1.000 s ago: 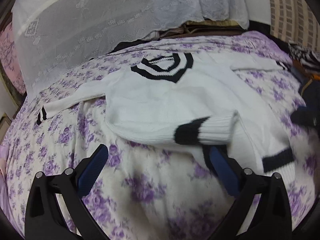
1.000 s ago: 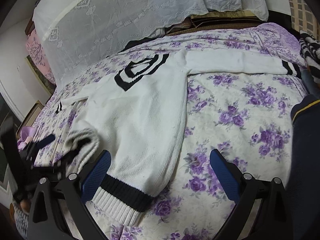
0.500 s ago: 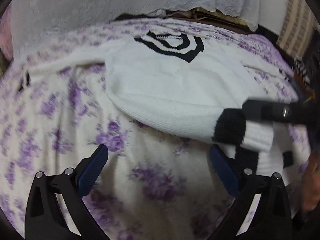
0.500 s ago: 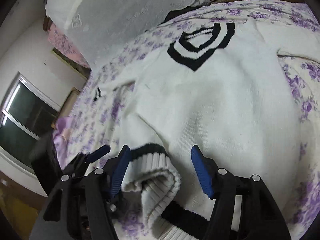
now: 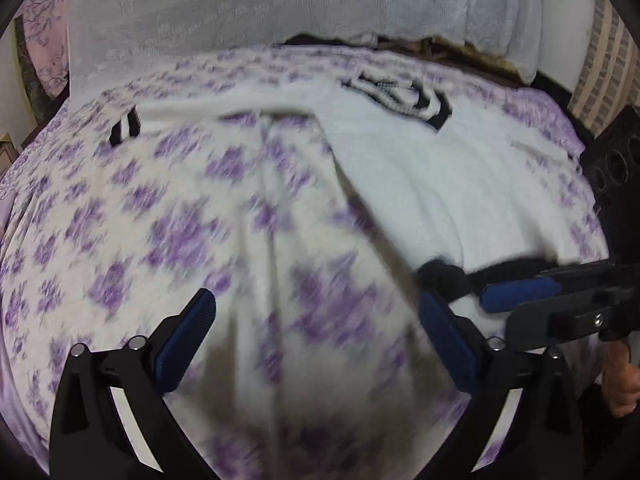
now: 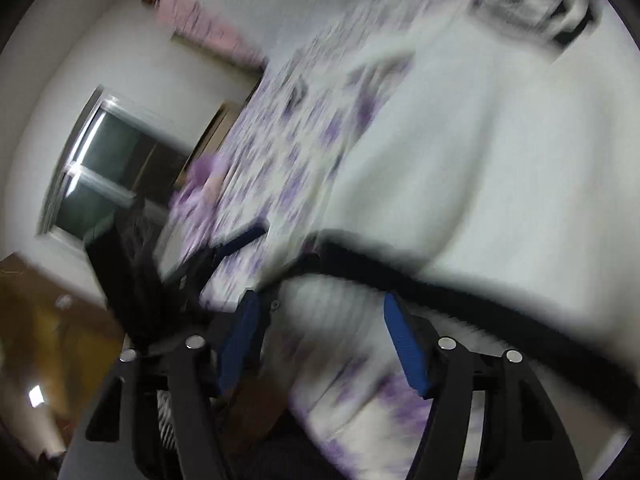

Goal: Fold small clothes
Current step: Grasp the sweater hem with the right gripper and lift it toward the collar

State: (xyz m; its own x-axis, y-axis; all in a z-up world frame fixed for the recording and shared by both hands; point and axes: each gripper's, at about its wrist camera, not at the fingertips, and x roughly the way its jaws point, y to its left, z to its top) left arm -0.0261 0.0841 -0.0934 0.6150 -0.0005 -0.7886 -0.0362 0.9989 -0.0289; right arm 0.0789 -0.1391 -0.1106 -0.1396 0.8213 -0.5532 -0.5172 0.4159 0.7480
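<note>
Both views are motion-blurred. No brand, label or legible writing is visible on any item; the only marking is a black-and-white striped V-neck collar (image 5: pixel 400 98) on the garment.

The white knit sweater (image 5: pixel 460 184) lies flat on a bedspread (image 5: pixel 168 216) printed with purple flowers. Its body occupies the right half of the left wrist view, collar toward the far side of the bed. One sleeve extends left across the bedspread, ending in a black-striped cuff (image 5: pixel 125 131). A black hem band (image 6: pixel 440 292) crosses the near edge of the garment.

Left gripper (image 5: pixel 316 340): jaws wide apart, nothing between them, poised over bare bedspread just left of the sweater's near corner.

Right gripper (image 6: pixel 320 340): its jaws have just been closing and then eased apart slightly; the ribbed white hem edge lies between the blue pads. Blur prevents confirming whether the pads press on the fabric. In the left wrist view it enters from the right at the hem, with a hand (image 5: pixel 620 384) behind it.

A white lace cover (image 5: pixel 240 8) hangs behind the bed. A window (image 6: pixel 100 176) shows at left in the right wrist view.
</note>
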